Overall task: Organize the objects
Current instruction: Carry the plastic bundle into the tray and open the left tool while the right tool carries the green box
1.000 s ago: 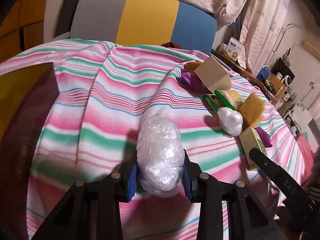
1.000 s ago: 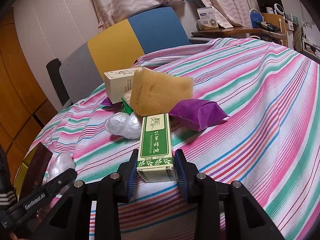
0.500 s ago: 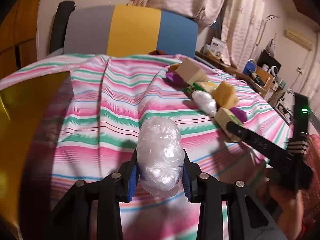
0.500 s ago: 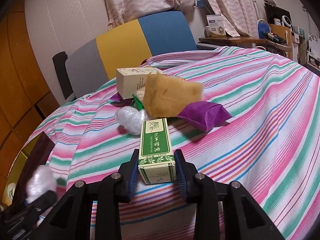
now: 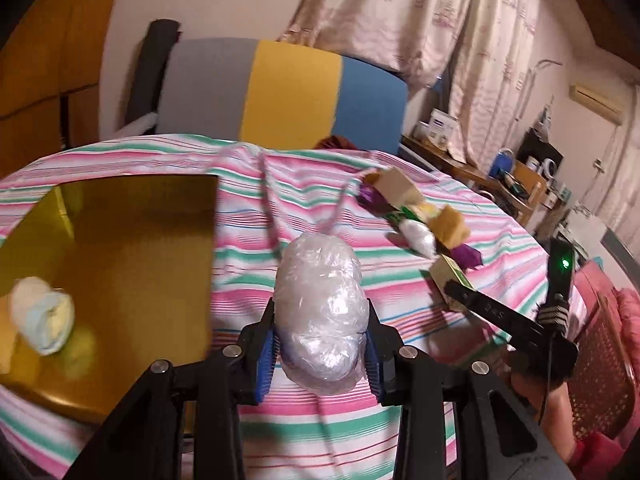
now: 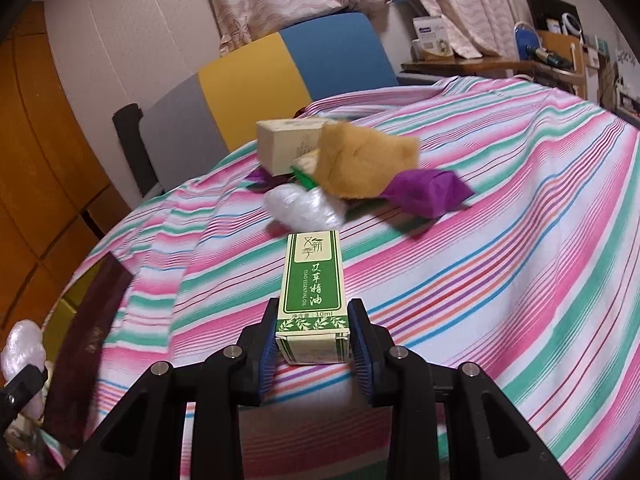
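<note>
The left tool (image 5: 320, 344) clamps a plastic-wrapped bundle (image 5: 320, 316) just right of the gold box (image 5: 132, 256); the right tool (image 6: 314, 344) grips a green carton (image 6: 314, 280) farther right on the striped desk (image 6: 500, 220).

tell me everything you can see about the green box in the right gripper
The green essential oil box is a small, slim carton that looks like printed cardboard: a green face with white Chinese characters, a cream panel at its far end and a cream band of leaves at its near end. It looks closed and undented. It lies lengthwise, pointing away from the camera, over the striped tablecloth. The right gripper is shut on it, blue pads pressing its two long sides near the near end. Nothing else touches it; a plastic-wrapped bundle lies just beyond.
</note>
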A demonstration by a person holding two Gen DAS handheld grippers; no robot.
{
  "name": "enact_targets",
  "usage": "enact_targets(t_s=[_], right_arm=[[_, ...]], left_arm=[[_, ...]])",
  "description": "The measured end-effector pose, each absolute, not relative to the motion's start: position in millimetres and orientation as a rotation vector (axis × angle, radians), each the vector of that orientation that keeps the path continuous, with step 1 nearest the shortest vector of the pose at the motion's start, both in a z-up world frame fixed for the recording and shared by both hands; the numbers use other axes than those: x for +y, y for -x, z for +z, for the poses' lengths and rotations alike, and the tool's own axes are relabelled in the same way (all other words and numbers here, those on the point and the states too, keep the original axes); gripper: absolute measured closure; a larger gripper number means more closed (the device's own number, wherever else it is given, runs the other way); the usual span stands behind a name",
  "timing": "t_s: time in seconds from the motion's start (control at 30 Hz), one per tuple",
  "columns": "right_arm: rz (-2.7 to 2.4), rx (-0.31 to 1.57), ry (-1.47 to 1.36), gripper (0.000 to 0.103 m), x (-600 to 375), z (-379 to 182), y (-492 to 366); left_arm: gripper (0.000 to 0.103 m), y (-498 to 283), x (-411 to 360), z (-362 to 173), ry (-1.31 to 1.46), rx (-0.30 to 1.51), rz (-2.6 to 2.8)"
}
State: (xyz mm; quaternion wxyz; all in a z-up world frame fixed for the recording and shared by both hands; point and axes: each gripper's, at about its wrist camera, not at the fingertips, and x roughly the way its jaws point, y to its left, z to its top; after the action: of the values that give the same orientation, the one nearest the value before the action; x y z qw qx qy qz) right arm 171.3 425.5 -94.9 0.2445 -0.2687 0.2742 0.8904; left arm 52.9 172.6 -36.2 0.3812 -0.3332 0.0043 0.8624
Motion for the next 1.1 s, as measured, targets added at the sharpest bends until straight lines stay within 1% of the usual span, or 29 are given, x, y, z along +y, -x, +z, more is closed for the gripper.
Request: enact_targets(t_s=[0.23, 0.4, 0.57, 0.83, 0.93, 1.0, 1.03, 1.07, 1.1], right_arm=[[2.492, 0.791, 0.759, 0.071, 401, -87, -161], [2.574, 0.797, 0.741, 0.071, 379, -69, -155], [2.685, 0.766, 0.722, 0.071, 348, -46, -144], [2.877, 0.765, 0.728, 0.071, 290, -16, -120], [2.945, 0.729, 0.756, 0.071, 265, -10, -111], [2.991, 0.689, 0.786, 0.071, 247, -7, -102], [3.005, 0.677, 0.803, 0.071, 240, -7, -98], [3.017, 0.671, 0.817, 0.071, 236, -7, -95], [3.03, 0.662, 0.834, 0.071, 229, -8, -90]], left_arm=[[0.066, -32, 132, -38, 0.917, -0.062, 2.276], [0.065, -14, 106, -47, 0.961, -0.047, 2.324], [0.065, 5, 76, -59, 1.047, -0.078, 2.368], [0.065, 13, 52, -65, 1.087, -0.041, 2.398], [0.064, 12, 43, -64, 1.086, -0.039, 2.406], [0.06, 13, 37, -63, 1.081, -0.019, 2.433], [0.051, 14, 35, -62, 1.083, -0.011, 2.446], [0.036, 15, 31, -62, 1.081, -0.018, 2.462], [0.03, 14, 25, -60, 1.073, -0.046, 2.482]])
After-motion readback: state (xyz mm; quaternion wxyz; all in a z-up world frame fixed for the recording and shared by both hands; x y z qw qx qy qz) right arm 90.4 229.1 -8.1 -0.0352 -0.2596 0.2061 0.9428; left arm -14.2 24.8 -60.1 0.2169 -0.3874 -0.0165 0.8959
